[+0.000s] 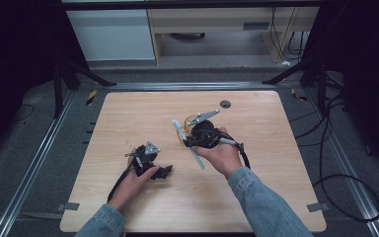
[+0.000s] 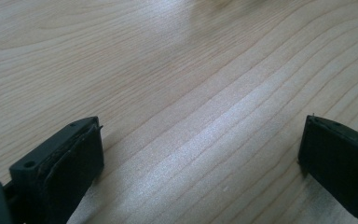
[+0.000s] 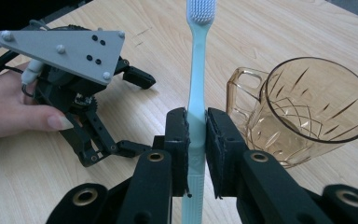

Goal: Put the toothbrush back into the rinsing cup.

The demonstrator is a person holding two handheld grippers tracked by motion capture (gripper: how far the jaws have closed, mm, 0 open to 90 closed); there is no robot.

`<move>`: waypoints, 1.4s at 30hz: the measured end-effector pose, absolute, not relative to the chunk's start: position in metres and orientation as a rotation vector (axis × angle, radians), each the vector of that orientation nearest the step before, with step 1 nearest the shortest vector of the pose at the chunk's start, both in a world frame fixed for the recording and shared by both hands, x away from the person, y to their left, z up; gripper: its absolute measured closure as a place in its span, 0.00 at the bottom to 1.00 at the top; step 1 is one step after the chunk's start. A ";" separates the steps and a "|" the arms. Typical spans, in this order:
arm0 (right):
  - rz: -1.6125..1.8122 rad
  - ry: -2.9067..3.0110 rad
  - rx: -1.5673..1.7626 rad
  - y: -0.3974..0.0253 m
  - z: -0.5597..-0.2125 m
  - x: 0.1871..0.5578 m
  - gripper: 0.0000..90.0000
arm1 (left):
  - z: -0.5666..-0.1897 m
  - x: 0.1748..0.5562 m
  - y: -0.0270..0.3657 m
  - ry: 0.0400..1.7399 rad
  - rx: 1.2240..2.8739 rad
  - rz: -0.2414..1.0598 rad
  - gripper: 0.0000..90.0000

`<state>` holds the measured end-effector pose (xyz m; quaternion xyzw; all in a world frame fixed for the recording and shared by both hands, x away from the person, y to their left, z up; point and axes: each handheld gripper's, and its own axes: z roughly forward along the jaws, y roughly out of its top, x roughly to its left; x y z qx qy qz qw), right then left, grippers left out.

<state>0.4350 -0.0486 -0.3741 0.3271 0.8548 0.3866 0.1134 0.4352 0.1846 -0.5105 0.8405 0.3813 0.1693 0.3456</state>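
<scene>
A light blue toothbrush [image 3: 196, 70] with white bristles stands upright between the jaws of my right gripper [image 3: 196, 119], which is shut on its handle. In the high view the toothbrush [image 1: 197, 159] lies slantwise under my right gripper [image 1: 187, 140], held above the table's middle. An amber glass cup [image 3: 307, 112] with a handle stands just right of the brush on the wooden table [image 1: 256, 197]. My left gripper [image 1: 164, 172] rests low at the front left, open, with nothing between its jaws. Bare wood lies between the jaws of my left gripper [image 2: 200, 144].
A small dark round disc [image 1: 225, 103] sits near the table's far edge. Metal rails and black cables run along both sides of the table. From the right gripper view, the left gripper [image 3: 135, 112] and its hand lie beyond the brush on the left.
</scene>
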 end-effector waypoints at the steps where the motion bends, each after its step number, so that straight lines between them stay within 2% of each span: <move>1: 1.134 2.502 0.958 -0.049 -0.374 0.435 0.88 | -0.510 0.435 0.185 0.990 2.182 0.440 0.00; 42: 1.369 2.277 0.943 -0.025 -0.370 0.439 0.88 | -0.510 0.435 0.185 0.990 2.182 0.439 0.00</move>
